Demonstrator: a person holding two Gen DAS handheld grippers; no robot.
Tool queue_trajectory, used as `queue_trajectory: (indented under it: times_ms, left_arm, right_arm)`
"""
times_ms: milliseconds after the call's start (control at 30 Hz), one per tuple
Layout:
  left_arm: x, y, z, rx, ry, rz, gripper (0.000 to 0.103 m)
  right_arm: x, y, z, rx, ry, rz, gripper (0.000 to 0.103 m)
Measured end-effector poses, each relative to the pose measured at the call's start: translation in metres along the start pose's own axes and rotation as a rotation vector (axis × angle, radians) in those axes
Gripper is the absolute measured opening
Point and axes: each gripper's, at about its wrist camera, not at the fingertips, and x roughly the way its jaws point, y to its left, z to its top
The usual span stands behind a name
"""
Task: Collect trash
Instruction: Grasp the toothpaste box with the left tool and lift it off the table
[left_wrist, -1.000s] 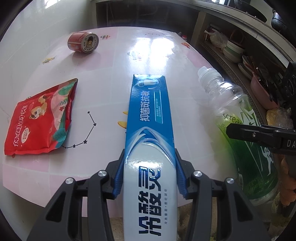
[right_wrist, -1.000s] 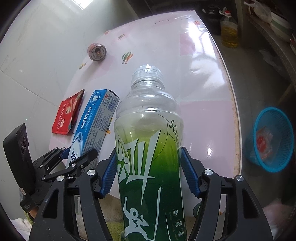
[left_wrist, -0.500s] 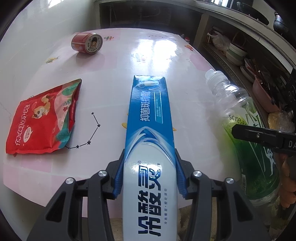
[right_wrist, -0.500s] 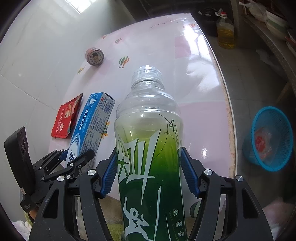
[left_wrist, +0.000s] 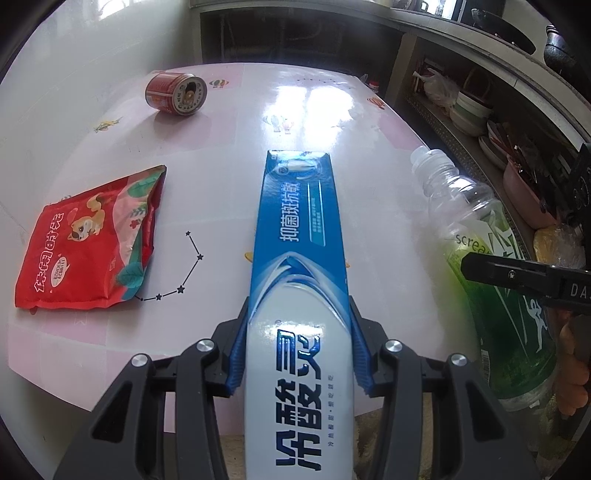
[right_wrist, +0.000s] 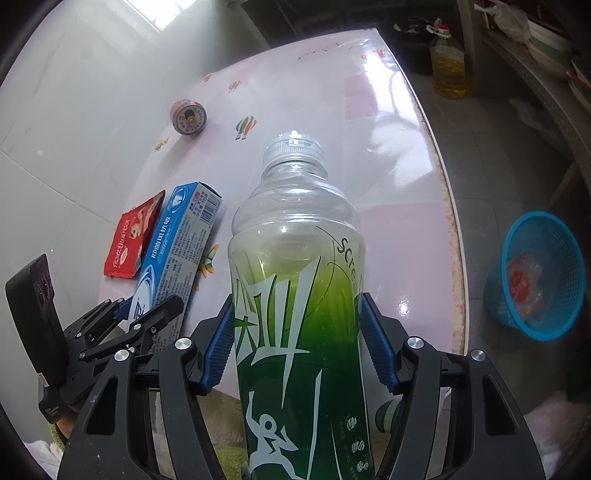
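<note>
We see the left gripper (left_wrist: 299, 354) pinching the toothpaste box (left_wrist: 301, 258) as before, and the right gripper (right_wrist: 297, 343) still clamping the green bottle (right_wrist: 295, 295). The red pouch (left_wrist: 88, 240) and can (left_wrist: 175, 94) ahead on the table (left_wrist: 229, 177) sit slightly lower in view; the blue basket (right_wrist: 539, 277) remains right.

Oil jug (right_wrist: 448, 61) on floor; bowls (left_wrist: 469, 112) on shelf
</note>
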Motion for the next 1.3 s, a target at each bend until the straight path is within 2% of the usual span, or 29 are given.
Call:
queue_trajectory:
  times_ms: [1300]
  left_arm:
    - [-0.012,-0.004,-0.001,0.015,-0.039,-0.001,0.045]
  right_arm:
    - [-0.005,-0.001,0.001,0.000,-0.011,-0.003,0.061]
